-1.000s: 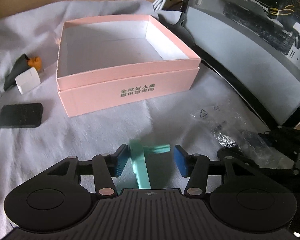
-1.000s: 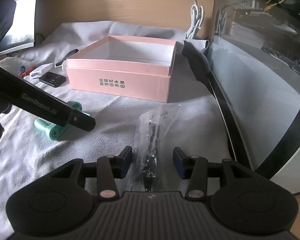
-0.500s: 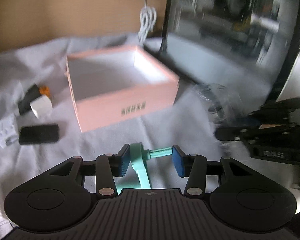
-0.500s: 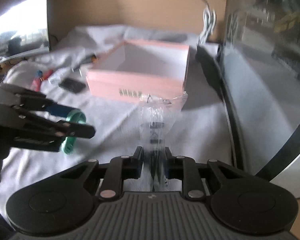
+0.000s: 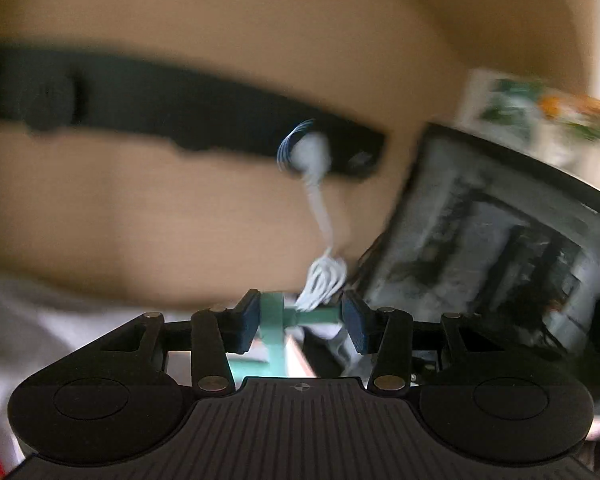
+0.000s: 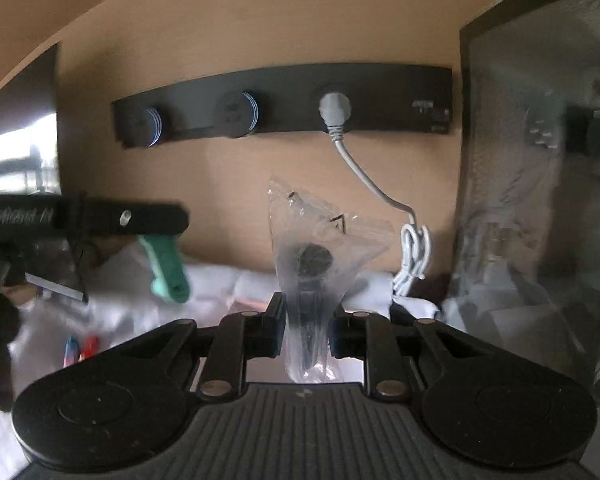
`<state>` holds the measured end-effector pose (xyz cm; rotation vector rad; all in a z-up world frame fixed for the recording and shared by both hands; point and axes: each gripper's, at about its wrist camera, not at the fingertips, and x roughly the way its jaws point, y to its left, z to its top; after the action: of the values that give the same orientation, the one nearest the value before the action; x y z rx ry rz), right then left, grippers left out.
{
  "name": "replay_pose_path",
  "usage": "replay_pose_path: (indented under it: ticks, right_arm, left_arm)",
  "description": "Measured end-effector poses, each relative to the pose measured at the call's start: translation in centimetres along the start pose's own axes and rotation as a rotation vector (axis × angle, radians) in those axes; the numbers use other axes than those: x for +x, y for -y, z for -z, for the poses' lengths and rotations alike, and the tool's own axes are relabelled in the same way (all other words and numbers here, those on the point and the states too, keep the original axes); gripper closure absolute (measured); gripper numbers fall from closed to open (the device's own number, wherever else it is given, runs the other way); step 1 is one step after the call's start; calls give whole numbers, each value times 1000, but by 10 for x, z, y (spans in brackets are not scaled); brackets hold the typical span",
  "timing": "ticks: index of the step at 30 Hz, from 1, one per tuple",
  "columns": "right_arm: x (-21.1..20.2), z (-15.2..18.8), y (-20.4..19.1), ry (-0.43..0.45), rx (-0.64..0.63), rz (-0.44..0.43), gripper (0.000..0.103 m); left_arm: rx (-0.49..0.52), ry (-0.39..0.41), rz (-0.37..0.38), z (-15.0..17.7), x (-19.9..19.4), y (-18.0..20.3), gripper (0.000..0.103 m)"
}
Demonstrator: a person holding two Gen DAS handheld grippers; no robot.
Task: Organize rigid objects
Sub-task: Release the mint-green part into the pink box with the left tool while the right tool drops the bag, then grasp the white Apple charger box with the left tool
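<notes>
My left gripper point(image 5: 300, 320) is shut on a mint-green plastic piece point(image 5: 274, 322); its blue pads press on the piece's two ends. The right wrist view shows that same left gripper point(image 6: 156, 224) at the left, with the green piece point(image 6: 166, 268) hanging below its fingers. My right gripper point(image 6: 304, 332) is shut on a clear plastic bag point(image 6: 312, 248) of small dark parts, which stands up above the jaws. Both are lifted off the white cloth point(image 6: 228, 284). Only a pink sliver point(image 5: 300, 360) of the box shows behind the left jaws.
A black power strip point(image 6: 284, 100) runs along the wooden wall ahead, with a white cable point(image 6: 364, 176) plugged in and coiled point(image 6: 414, 256) below. A glass-sided computer case point(image 6: 540, 200) stands at the right. Small red and blue items point(image 6: 80, 350) lie at the lower left.
The right gripper closed on the bag, and both grippers rose off the cloth with their loads. Both views swung up from the pink box to the wall and power strip.
</notes>
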<state>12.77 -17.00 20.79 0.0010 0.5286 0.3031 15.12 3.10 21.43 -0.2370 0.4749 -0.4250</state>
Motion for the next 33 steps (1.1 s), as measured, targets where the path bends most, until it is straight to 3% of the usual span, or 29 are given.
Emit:
replay_pose_path:
  ticks: [3, 5, 7, 13, 16, 21, 24, 29, 33]
  right_arm:
    - [8, 9, 0, -26, -7, 24, 70]
    - [4, 31, -4, -33, -49, 25, 50]
    - [4, 59, -10, -72, -94, 22, 43]
    - [1, 126, -25, -175, -116, -4, 43]
    - [-3, 140, -35, -201, -87, -42, 40]
    - [-9, 154, -56, -225, -110, -103, 39]
    - [-7, 161, -68, -239, -136, -100, 39]
    - [3, 167, -83, -313, -186, -132, 39]
    - [2, 172, -92, -315, -222, -128, 39]
  left_arm:
    - [20, -17, -36, 7, 14, -8, 54]
    - [42, 1, -76, 21, 10, -13, 54]
    - [15, -7, -104, 41, 4, -25, 54]
    - [1, -120, -278, 114, -37, -62, 54]
    - [-17, -153, -387, 150, -71, -82, 54]
    - [-144, -180, -546, 195, -130, -122, 54]
    - [-209, -173, -572, 203, -153, -138, 54]
    - [-216, -152, -551, 201, -166, -148, 54]
    - [-214, -136, -575, 194, -165, -154, 54]
